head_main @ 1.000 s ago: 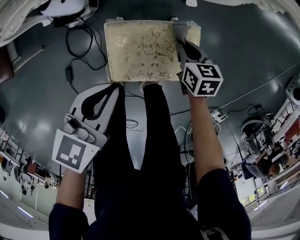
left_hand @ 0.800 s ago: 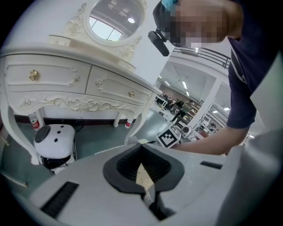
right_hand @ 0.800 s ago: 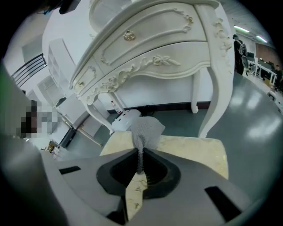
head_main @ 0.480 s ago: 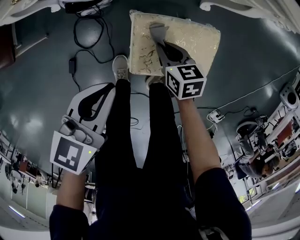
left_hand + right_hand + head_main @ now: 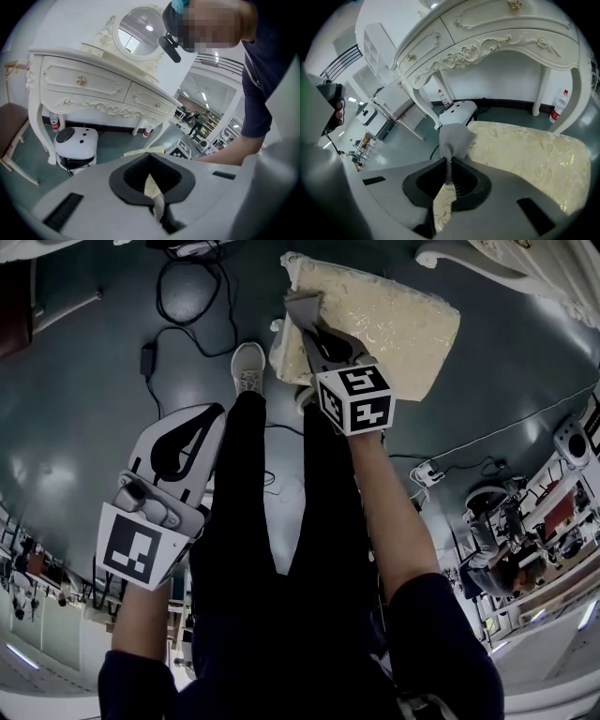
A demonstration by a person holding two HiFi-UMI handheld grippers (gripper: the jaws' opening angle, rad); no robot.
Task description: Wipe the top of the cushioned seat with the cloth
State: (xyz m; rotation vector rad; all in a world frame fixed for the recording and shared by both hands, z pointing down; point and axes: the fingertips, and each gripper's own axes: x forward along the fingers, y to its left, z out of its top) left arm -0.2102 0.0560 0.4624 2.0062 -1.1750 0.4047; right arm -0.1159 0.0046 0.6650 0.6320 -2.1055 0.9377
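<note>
My right gripper (image 5: 307,324) is clamped on the grey cloth (image 5: 453,137), which sits on the left edge of the cream cushioned seat (image 5: 394,320). Left gripper (image 5: 214,418) hangs beside my leg (image 5: 246,493), jaws closed on nothing.

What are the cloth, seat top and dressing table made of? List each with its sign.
Cloth: grey knit or mesh fabric, matte; a fine grid weave shows and it bunches softly.
Seat top: cream woven upholstery, probably brocade, with a faintly shiny gold leaf pattern.
Dressing table: likely painted wood, smooth white, with carved scrolls.
</note>
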